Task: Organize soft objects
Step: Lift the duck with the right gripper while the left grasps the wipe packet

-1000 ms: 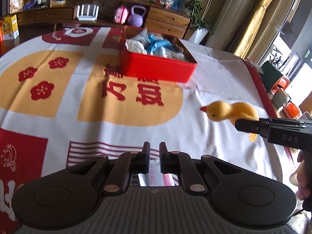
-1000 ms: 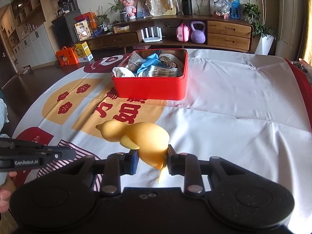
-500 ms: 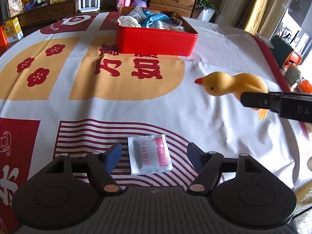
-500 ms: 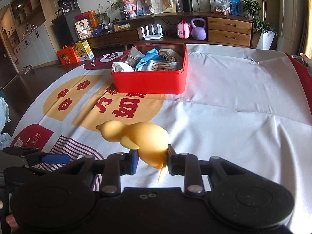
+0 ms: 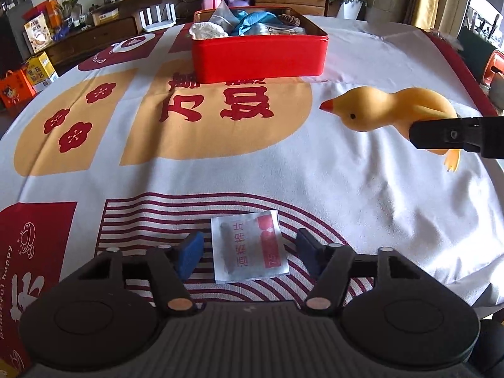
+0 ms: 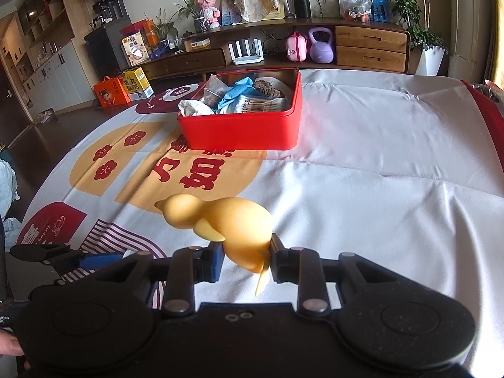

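Presently: right claw [image 6: 246,260] holds the yellow duck [image 6: 226,225]; left claw [image 5: 247,250] straddles a flat sachet [image 5: 249,245].

Right wrist view: the right claw's pads are clamped on the duck's rear body at lower centre, the toy off the cloth with its head toward the left of the frame. Left wrist view: the same duck sits at right of frame, red beak pointing left. The left claw's jaws, about half open, have just been closing; the white-and-red sachet lies flat on the striped part of the tablecloth [image 5: 362,189] between the blue pads [image 5: 189,252], which stand clear of its edges. The red tin [image 5: 260,58] stands on the desk at upper centre, well apart from both claws, filled with soft items [image 5: 249,23].
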